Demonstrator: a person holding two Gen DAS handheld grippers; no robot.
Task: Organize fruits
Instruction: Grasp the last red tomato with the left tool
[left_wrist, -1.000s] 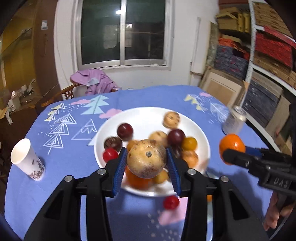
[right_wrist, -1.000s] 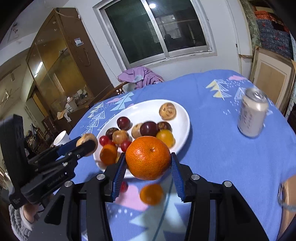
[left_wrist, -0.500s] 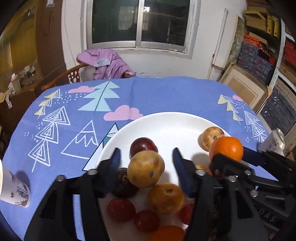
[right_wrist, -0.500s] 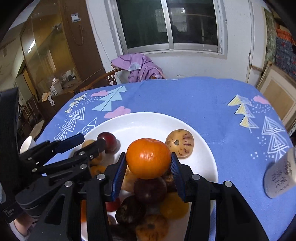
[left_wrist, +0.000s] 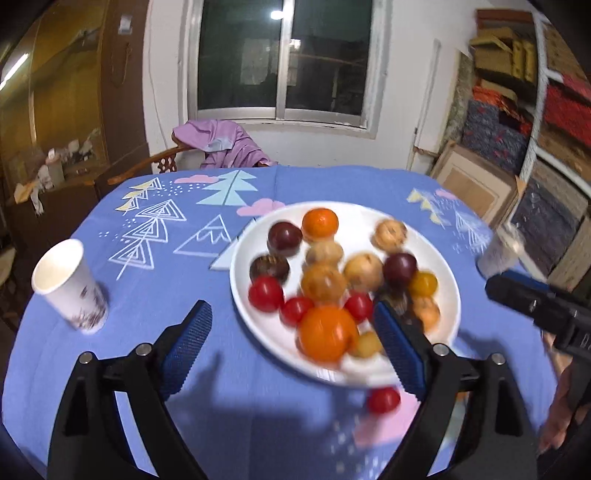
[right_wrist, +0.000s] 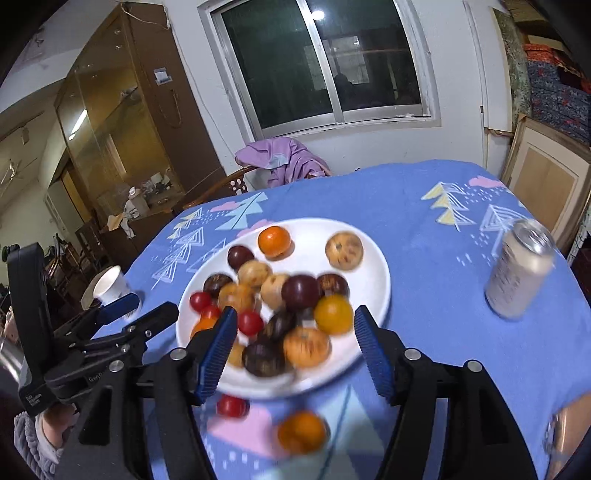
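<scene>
A white plate (left_wrist: 241, 295) (right_wrist: 371, 284) holds several fruits: oranges, tan speckled ones, dark plums, red tomatoes. An orange (left_wrist: 320, 223) (right_wrist: 273, 241) lies at its far side, and a tan fruit (left_wrist: 325, 254) (right_wrist: 255, 273) sits just nearer. My left gripper (left_wrist: 291, 347) (right_wrist: 140, 310) hovers at the plate's near-left rim with its jaws opening and nothing held. My right gripper (right_wrist: 295, 349) hangs over the near rim, jaws also opening and empty; its tip (left_wrist: 535, 306) shows at the right. On the cloth lie a red tomato (left_wrist: 384, 400) (right_wrist: 231, 406) and a small orange (right_wrist: 301, 432).
A paper cup (left_wrist: 66, 284) (right_wrist: 109, 288) stands left of the plate and a drink can (right_wrist: 521, 273) (left_wrist: 502, 251) to its right. The blue patterned tablecloth (left_wrist: 155, 229) covers the round table. A chair with purple clothing (left_wrist: 221, 144) is behind it. Shelves and boxes line the right wall.
The left gripper let go of the tan fruit and the right gripper let go of the orange; both fruits now lie on the plate. Both grippers have opened wider and drawn back toward the near rim.
</scene>
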